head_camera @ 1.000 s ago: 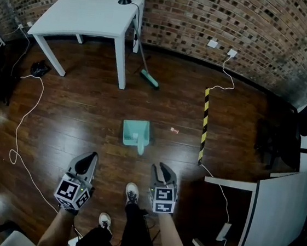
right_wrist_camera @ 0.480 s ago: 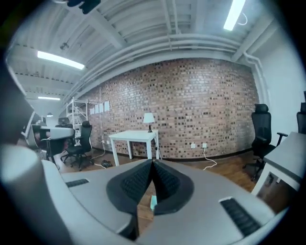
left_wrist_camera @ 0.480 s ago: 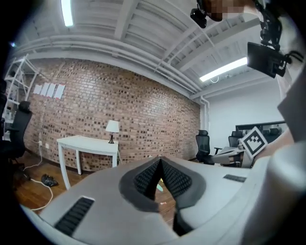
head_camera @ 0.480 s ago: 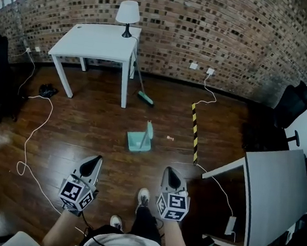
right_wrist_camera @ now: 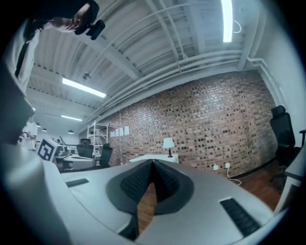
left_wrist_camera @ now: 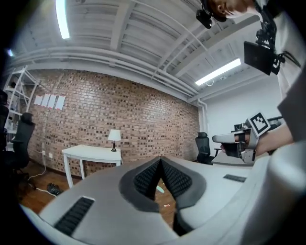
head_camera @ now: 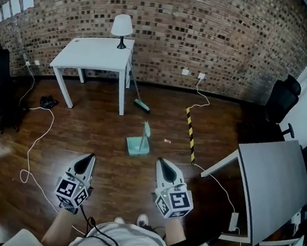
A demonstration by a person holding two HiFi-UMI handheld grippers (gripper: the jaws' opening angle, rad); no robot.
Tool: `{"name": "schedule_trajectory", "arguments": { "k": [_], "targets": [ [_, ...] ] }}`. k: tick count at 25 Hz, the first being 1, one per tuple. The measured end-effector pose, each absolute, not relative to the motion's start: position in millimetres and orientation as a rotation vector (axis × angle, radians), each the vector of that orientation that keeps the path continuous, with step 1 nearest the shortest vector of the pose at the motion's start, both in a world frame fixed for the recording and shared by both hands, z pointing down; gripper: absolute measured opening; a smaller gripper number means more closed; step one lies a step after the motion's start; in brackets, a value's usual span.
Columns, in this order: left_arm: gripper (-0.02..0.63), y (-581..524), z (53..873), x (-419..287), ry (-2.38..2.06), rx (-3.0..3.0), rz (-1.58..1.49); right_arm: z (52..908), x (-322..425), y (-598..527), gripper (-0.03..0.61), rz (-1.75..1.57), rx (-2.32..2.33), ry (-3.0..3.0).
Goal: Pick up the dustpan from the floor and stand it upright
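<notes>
At twelve o'clock on the wooden floor (head_camera: 97,130), the teal dustpan (head_camera: 138,144) stands upright unaided, so the left gripper (head_camera: 87,158) and right gripper (head_camera: 163,165) hover level, both clenched on nothing.

I see the dustpan (head_camera: 138,143) of smooth plastic, the floor (head_camera: 86,134) of glossy dark wood, the wall (head_camera: 235,35) of rough brick

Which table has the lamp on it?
The white square table by the brick wall. The white-shaded lamp stands at its back corner. The grey table on the right has no lamp on it.
</notes>
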State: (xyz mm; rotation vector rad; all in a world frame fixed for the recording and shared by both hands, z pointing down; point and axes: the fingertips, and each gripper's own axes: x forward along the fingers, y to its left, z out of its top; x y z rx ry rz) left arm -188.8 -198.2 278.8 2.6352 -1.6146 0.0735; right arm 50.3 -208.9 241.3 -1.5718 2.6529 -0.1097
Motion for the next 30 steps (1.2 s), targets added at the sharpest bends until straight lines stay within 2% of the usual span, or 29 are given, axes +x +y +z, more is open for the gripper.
{"name": "schedule_trajectory", "arguments": {
  "k": [6,22,30],
  "targets": [
    [0.006,-187.8,269.9,-158.0,-1.625,2.771,0.203,219.1,46.8,-198.7,-0.017,0.03,-1.514,2.685],
    [0.005,-131.8,293.9,-132.4,-1.48,2.758,0.199,231.4,75.0,-126.4,-0.017,-0.056,-1.594,2.64],
    [0.005,-31.4,271.4,-102.5,-1.538,2.747,0.147,231.1,114.1,-27.3,-0.017,-0.112,-1.507,2.658]
  ]
}}
